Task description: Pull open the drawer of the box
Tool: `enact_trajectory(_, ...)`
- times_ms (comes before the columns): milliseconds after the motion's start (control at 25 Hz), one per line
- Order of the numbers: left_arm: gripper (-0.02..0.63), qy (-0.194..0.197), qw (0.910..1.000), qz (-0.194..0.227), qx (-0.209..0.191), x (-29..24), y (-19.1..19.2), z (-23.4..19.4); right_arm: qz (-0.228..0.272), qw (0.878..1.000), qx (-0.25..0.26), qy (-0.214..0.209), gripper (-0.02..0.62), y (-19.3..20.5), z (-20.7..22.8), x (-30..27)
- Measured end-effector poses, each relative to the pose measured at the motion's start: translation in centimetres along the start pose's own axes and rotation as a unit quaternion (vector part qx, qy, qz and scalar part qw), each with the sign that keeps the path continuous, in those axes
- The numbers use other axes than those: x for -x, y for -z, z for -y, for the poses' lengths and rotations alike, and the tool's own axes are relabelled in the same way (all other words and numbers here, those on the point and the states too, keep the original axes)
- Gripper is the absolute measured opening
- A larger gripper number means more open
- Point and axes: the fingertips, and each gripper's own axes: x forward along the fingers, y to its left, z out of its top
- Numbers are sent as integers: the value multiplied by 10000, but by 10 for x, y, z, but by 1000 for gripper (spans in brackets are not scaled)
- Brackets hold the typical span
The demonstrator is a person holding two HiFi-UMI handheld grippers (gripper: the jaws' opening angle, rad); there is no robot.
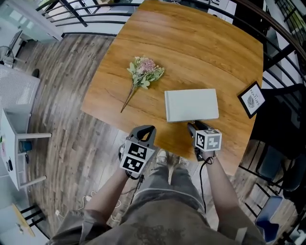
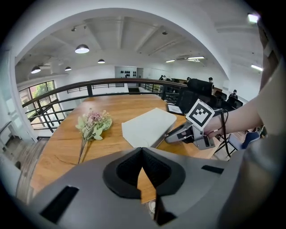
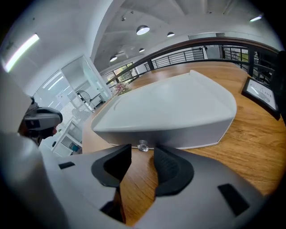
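Note:
A flat white box (image 1: 191,104) lies on the wooden table (image 1: 191,43), its drawer front facing the near edge. In the right gripper view a small clear knob (image 3: 143,146) sticks out of the box (image 3: 170,107) front, and the drawer sits flush. My right gripper (image 3: 142,154) is open just short of the knob, which stands level with the gap between the fingertips without touching them. In the head view the right gripper (image 1: 191,126) is at the box's near side. My left gripper (image 1: 146,130) hangs over the table's near edge, left of the box, shut and empty, its tips (image 2: 142,150) meeting.
A small bunch of flowers (image 1: 143,72) lies left of the box. A black-framed picture (image 1: 252,99) rests at the table's right edge. A railing (image 1: 81,14) runs behind the table. Below the near edge are the person's legs and a wooden floor (image 1: 71,143).

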Motion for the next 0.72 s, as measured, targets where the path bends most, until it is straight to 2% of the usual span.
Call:
enact_trajectory(200,15,-74,9998,-97,128,-4,7,5,-50,9998,-41,-171,84,0,-1,-3)
enact_trajectory(440,15,-149,9995,-125,261,-4,9,14,-162,9996,-91,-230,81,9,-4,3)
enact_trajectory(720,15,-155,9995,-147,224,-5,10,25,-464,9983,5,-349,81,45,-11,25)
